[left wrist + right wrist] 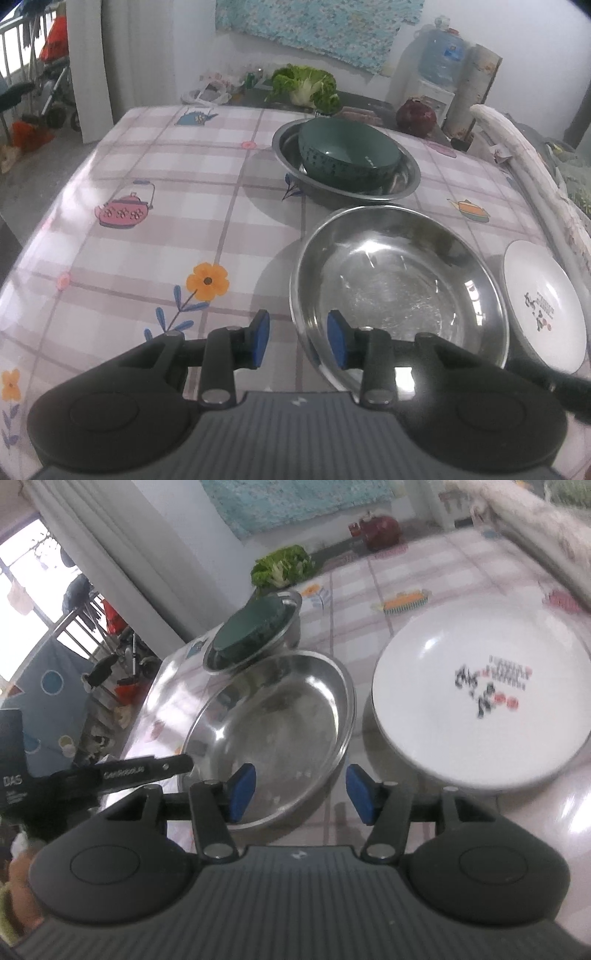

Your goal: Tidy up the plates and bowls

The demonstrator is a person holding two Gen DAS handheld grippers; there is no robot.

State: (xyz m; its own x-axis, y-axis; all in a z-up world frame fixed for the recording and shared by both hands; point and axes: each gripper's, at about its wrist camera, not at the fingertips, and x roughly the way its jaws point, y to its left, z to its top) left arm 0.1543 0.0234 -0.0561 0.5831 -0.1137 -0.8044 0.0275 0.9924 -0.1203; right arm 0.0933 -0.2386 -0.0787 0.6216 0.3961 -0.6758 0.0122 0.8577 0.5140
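Observation:
A large empty steel bowl [399, 284] sits on the checked tablecloth just ahead of my left gripper [299, 341], which is open; its right pad hangs over the bowl's near-left rim, its left pad outside. Behind it a green bowl [349, 153] rests inside a second steel bowl [406, 181]. A white plate [543, 306] with a small print lies to the right. In the right wrist view my right gripper [299, 794] is open, straddling the near rim of the steel bowl [273, 734], with the white plate [476, 694] to its right and the green bowl [255, 631] beyond.
The table [147, 221] has a pink checked cloth with teapot and flower prints. Lettuce [306, 86], a dark red round object [415, 118] and plastic bags lie on a dark surface behind. A white padded rail [524, 155] runs along the right edge. The left gripper's arm [140, 771] shows at left.

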